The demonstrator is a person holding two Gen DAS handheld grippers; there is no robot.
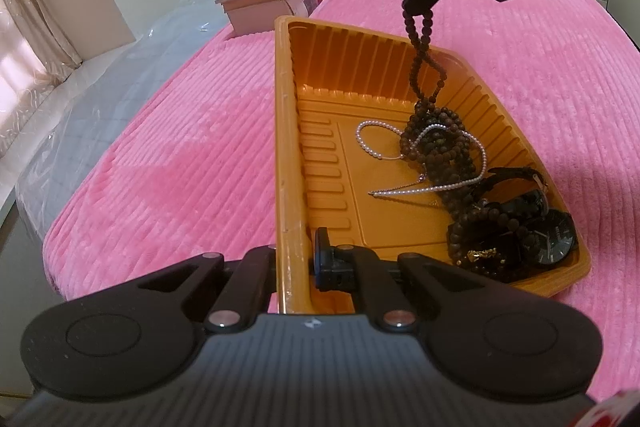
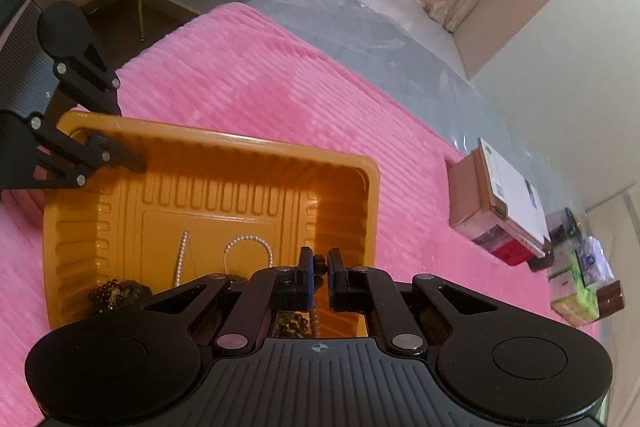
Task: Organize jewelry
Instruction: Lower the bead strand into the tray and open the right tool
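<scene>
Orange tray (image 1: 288, 131) sat on the pink cover, its rim pinched by the left gripper (image 1: 294, 263). Right gripper (image 1: 418, 1) pinched the brown beads (image 1: 420, 47), probably lowering them. It should go down slowly, then let go low so nothing tangles.

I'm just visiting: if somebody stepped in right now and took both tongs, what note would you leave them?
Left tongs: shut on the near rim of the orange tray, steadying it on the pink bedspread.
Right tongs: shut on the brown bead strand, whose lower end is piled in the tray.
Already in the tray: pearl necklace, black watches, a beaded bracelet with a gold charm.
Left to do: probably lower and release the strand, then let go of the rim.
</scene>
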